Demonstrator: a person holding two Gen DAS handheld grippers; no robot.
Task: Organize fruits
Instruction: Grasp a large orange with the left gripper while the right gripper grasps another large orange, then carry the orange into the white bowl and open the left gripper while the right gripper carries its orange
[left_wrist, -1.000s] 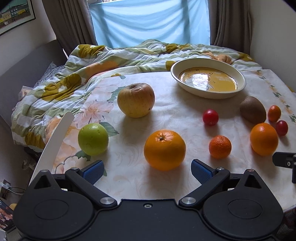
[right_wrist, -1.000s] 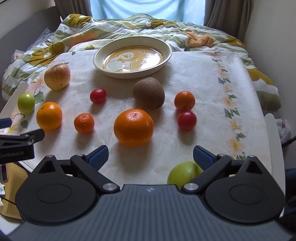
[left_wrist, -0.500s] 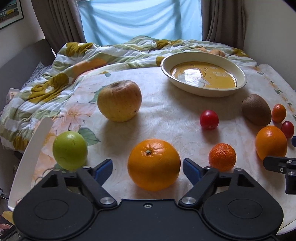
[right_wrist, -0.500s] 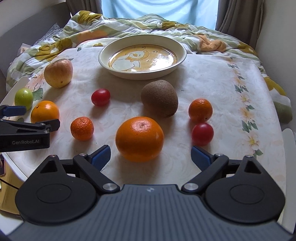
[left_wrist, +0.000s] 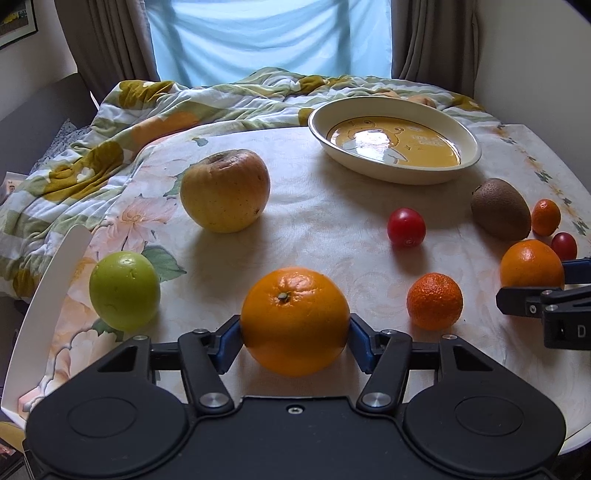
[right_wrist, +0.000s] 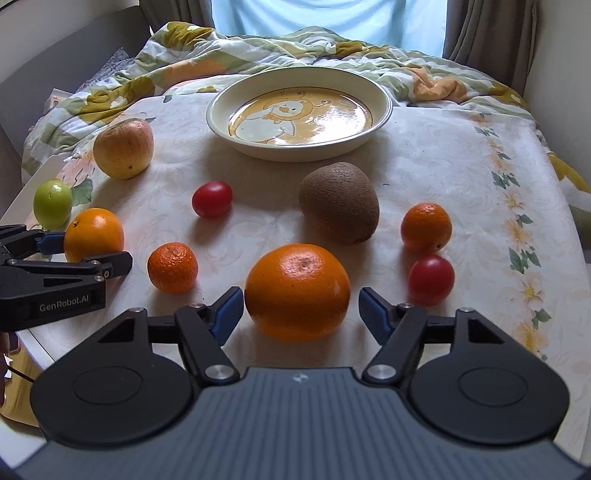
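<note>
Left gripper (left_wrist: 294, 338) closing onto orange (left_wrist: 294, 320); right gripper (right_wrist: 301, 308) closing, apparently short of contact.

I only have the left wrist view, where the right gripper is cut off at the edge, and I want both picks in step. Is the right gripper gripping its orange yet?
Observer: Not yet. The right gripper has just been closing with the large orange between its jaws, but a gap shows on one side.
Operator: Anything close by on the gap side?
Observer: A red tomato lies just outside that finger, not touching it.
</note>
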